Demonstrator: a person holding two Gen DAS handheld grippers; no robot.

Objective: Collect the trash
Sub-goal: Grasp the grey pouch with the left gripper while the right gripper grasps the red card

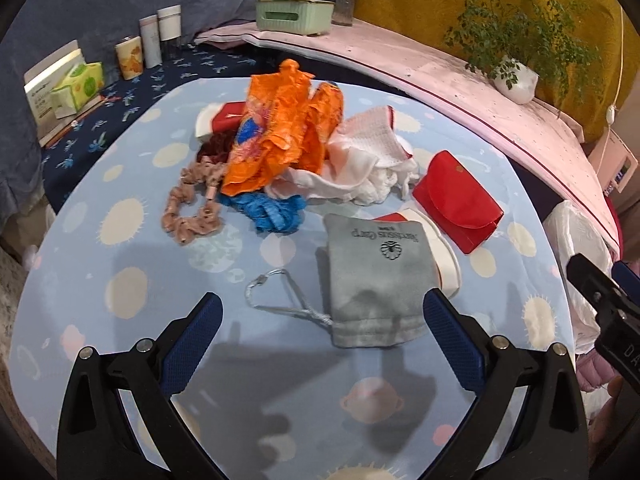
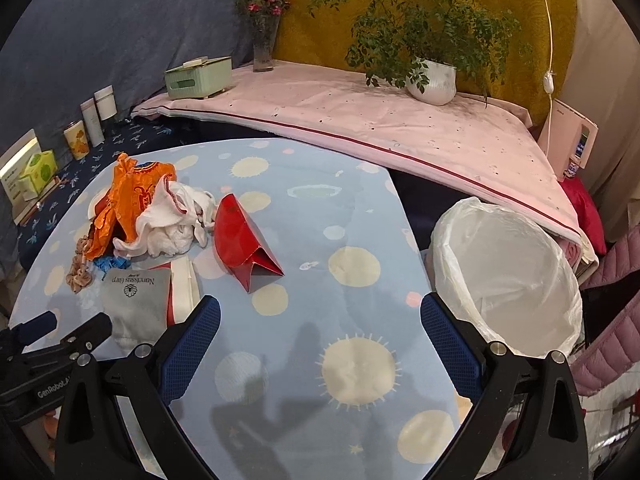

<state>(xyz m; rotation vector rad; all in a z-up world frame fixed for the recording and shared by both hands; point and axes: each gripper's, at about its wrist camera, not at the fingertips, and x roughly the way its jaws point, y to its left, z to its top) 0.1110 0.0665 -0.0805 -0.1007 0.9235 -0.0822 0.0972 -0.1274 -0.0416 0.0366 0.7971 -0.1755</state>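
A pile of trash lies on the light-blue spotted table: an orange wrapper, white crumpled tissue, a blue plastic scrap, a pink scrunchie, a red folded box and a grey drawstring pouch. My left gripper stands open just short of the pouch, nothing between its fingers. My right gripper is open over bare table, the red box ahead to its left. A bin lined with a white bag stands off the table's right edge.
A pink-covered ledge behind the table holds a green tissue box, a flower vase and a potted plant. Cups and cartons stand on the dark-blue cloth at left. A pink quilted garment lies at far right.
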